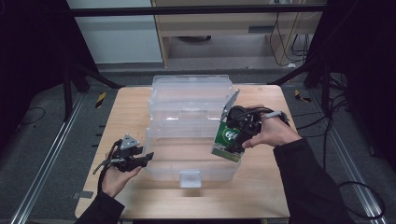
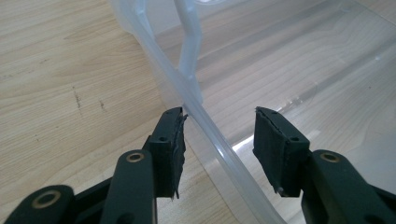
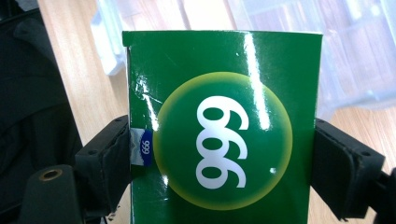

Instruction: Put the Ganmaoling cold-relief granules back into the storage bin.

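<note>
A clear plastic storage box [image 1: 205,169] stands open in the middle of the wooden table [image 1: 128,109], its lid [image 1: 191,91] folded back behind it. My right gripper [image 1: 236,133] is shut on a green carton [image 1: 224,140] with a white number in a yellow-green circle, and holds it tilted over the box's right side. In the right gripper view the carton [image 3: 219,93] sits squarely between the two pads of that gripper [image 3: 222,135]. My left gripper [image 1: 149,157] is at the box's left wall. Its jaws [image 2: 219,114] stand open astride the box rim [image 2: 205,126].
A white latch [image 1: 190,178] sticks out from the box's front wall. Bare wood lies left and in front of the box. Black frame bars and cables run around the table, and metal rails [image 1: 51,158] lie on the floor to the left.
</note>
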